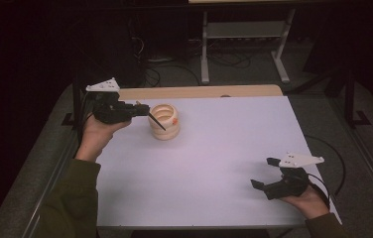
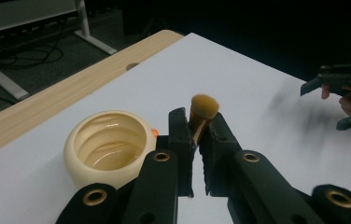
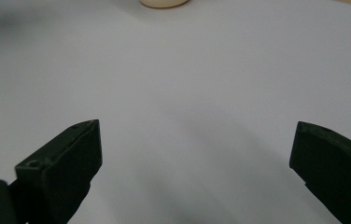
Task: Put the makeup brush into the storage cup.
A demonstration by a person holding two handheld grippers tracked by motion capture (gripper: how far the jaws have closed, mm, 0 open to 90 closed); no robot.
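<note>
Brush (image 2: 205, 108) with a tan, rounded tuft of bristles is sitting pinched between the 2 black jaws of the left gripper (image 2: 195, 133); the jaws are pressing on its handle from both sides, with only a thin slit showing between them below the handle. In the left gripper view the bristle head is standing up just past the jaw tips, tilted a little toward the right. In the high view the brush (image 1: 156, 122) is showing as a thin dark handle slanting down and to the right out of the left gripper (image 1: 140, 109), its lower end lying across the near rim of the cream ribbed pot (image 1: 164, 121); whether it is touching the rim cannot be told. That pot is standing upright on the white table top (image 1: 214, 148), in the far left part of it, with a small orange mark on its side, and its glossy inside (image 2: 110, 147) is looking bare. The person's left hand (image 1: 99, 133) is holding the gripper from below, just left of the pot. Well apart, at the near right corner of the table, the right gripper (image 1: 265, 172) is resting in the person's right hand (image 1: 307, 199); its 2 jaws are standing wide apart with nothing between them, only bare table showing in the gap in the right gripper view. A strip of light wood (image 1: 199, 92) is running along the far edge of the table.
</note>
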